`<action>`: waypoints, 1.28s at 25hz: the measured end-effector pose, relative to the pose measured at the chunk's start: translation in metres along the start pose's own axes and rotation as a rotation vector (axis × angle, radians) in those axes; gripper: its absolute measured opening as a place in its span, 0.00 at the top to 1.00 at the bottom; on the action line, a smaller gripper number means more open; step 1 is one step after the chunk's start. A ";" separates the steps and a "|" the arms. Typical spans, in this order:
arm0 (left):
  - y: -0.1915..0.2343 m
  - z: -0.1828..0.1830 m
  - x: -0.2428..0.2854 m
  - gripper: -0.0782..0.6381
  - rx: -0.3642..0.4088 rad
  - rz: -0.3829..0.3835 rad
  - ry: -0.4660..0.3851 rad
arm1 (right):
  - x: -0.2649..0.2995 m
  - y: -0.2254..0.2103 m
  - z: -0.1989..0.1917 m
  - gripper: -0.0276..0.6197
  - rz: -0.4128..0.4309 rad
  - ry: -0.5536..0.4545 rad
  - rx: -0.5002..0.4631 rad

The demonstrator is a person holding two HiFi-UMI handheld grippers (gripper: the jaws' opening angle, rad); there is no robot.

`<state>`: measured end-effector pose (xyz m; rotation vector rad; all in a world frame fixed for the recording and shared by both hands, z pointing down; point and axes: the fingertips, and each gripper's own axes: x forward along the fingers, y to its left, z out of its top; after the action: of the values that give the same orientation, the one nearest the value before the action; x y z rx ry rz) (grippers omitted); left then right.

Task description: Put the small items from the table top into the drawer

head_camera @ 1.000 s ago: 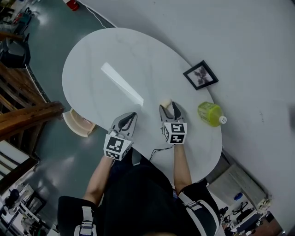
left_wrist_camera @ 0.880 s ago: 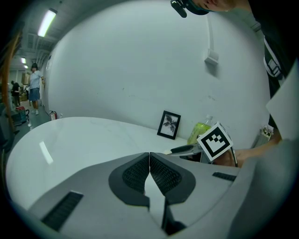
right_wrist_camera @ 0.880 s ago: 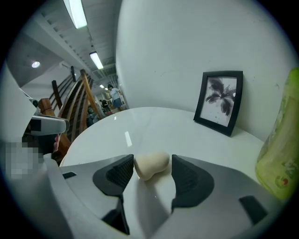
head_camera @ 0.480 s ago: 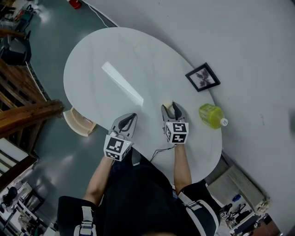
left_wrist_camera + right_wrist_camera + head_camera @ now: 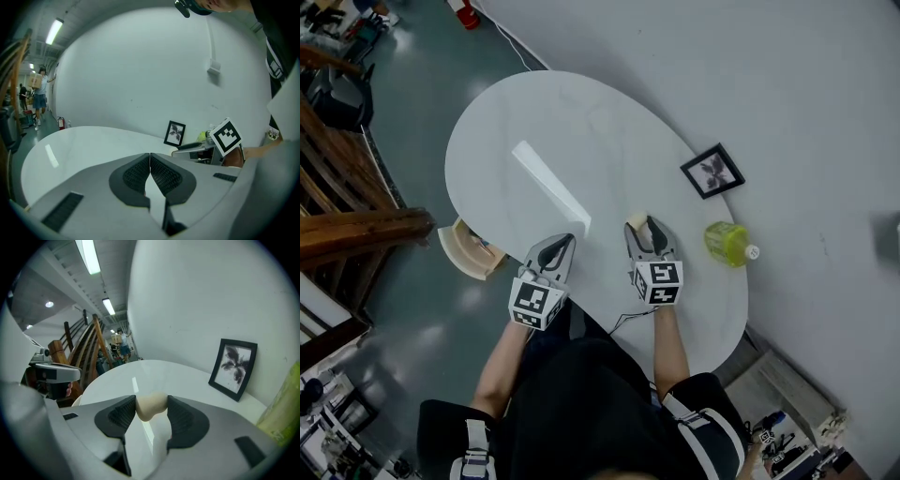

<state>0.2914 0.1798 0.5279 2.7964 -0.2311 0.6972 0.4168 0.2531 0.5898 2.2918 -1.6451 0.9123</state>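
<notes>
A small cream lump (image 5: 151, 406) sits between the pads of my right gripper (image 5: 151, 414), and both pads press on its sides. In the head view that gripper (image 5: 642, 228) is over the near right part of the white oval table (image 5: 544, 131), with the cream lump (image 5: 635, 220) at its tips. My left gripper (image 5: 556, 249) hovers beside it at the table's near edge. Its jaws (image 5: 150, 161) are shut with nothing between them. An open wooden drawer (image 5: 467, 249) juts out under the table's left edge.
A black picture frame (image 5: 712, 172) leans against the wall at the table's right. A green bottle (image 5: 727, 243) lies close to the right of my right gripper. People and wooden stairs are far off on the left.
The cream lump lay just ahead of the right jaws; now it sits between them and they have narrowed onto it. The left gripper has hardly moved. The head view has shifted slightly.
</notes>
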 end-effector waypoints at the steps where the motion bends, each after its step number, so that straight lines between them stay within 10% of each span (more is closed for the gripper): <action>1: 0.002 0.003 -0.005 0.86 0.000 0.008 -0.006 | -0.003 0.006 0.004 0.60 0.010 -0.006 -0.008; 32: 0.145 -0.025 -0.261 0.86 -0.141 0.434 -0.219 | 0.014 0.318 0.062 0.60 0.424 -0.049 -0.290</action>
<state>0.0215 0.0723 0.4533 2.7033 -0.9099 0.4337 0.1549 0.0935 0.4839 1.8238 -2.1703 0.6346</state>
